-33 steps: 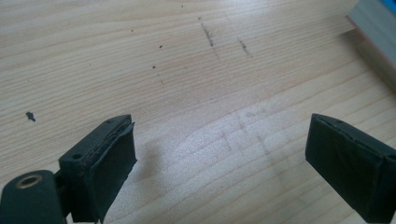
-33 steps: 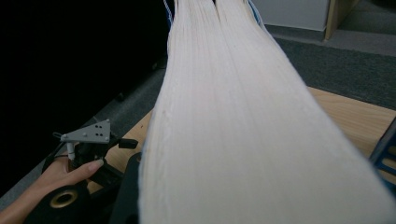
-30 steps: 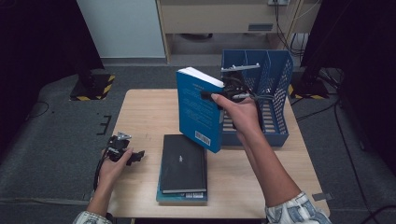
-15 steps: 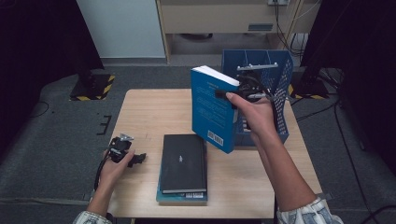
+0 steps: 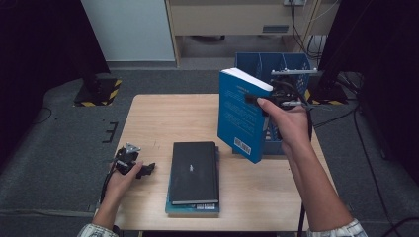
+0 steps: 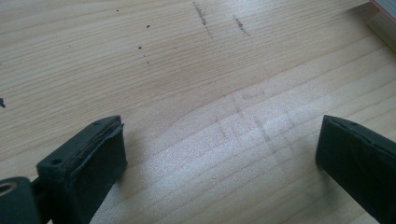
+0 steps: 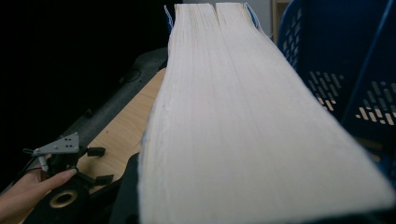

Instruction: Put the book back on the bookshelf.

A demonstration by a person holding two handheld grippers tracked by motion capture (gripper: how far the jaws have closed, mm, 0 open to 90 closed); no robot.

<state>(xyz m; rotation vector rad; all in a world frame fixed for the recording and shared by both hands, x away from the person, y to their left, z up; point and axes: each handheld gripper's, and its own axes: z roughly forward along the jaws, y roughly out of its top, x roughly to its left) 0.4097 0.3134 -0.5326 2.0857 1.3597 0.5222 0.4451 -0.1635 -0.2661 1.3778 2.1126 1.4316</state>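
A thick blue book hangs upright above the table's right half, with my right gripper shut on it near its top edge. In the right gripper view its white page edge runs away from the camera. The book is just left of the blue slotted basket. My left gripper rests low at the table's front left. Its jaws have just been opening and now stand wide with only bare wood between them. A black book lies flat on a teal one at the front centre.
The wooden table has bare surface at the back left. The blue basket stands at the right rear corner. A book corner shows beyond the left gripper. Dark floor and cables surround the table.
My right hand has carried the blue book to the right and slightly up, closer to the basket. The left hand has stayed in place.
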